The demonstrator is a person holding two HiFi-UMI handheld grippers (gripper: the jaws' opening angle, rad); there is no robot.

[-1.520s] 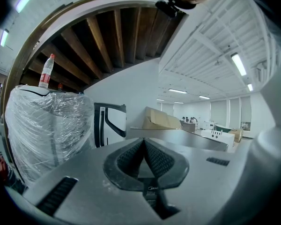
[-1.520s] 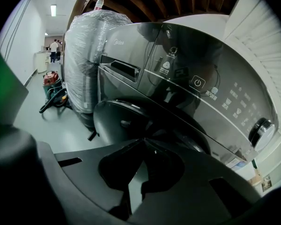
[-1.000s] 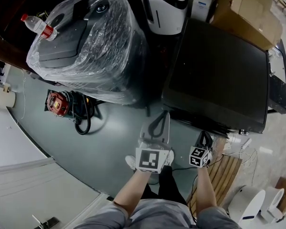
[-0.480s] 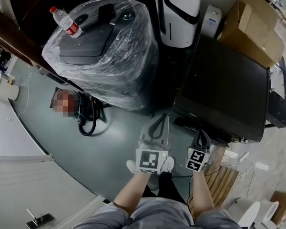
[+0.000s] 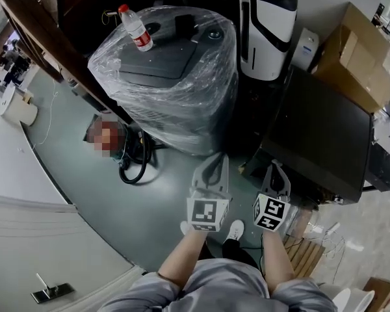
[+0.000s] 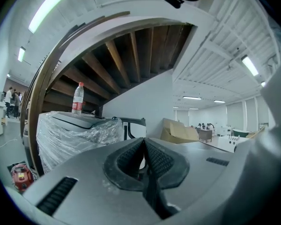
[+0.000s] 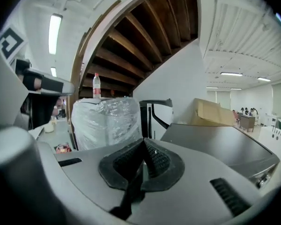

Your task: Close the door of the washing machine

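**Dark cabinet** (image 5: 325, 142): standing low at right, just ahead of the right gripper (image 5: 276, 174). Looking the likelier washing machine, yet showing only a flat top. Risking a wasted reach toward the wrong appliance.

**Plastic-wrapped machine** (image 5: 175, 90): standing ahead and left of the left gripper (image 5: 213, 164), lidded on top and sealed under film. Possibly being the washer instead. Risking torn film or a snagged jaw on any push against it.

**White-and-black unit** (image 5: 266, 31): standing behind, between the two machines. Risking a knock only on an overlong swing.

**Cardboard box** (image 5: 361, 57): sitting beyond the cabinet, well apart from both grippers.

**Black loop** (image 5: 135, 164), hose or cable: lying on the floor (image 5: 71, 168) near the wrapped machine's foot. Risking a trip while stepping in.

**Bottle** (image 5: 135, 28): standing upright on the wrapped machine's top. Risking a topple on any jolt to that machine.

**Left pads** (image 6: 159, 161): pressing together along their length, pinching nothing, touching nothing else.

**Right pads** (image 7: 154, 161): likewise lying flat against each other, carrying nothing, hanging clear of the cabinet.

**Washing machine door**: not showing in any view, open or otherwise. Probably sitting on the dark cabinet's hidden front face, going by judgement only.
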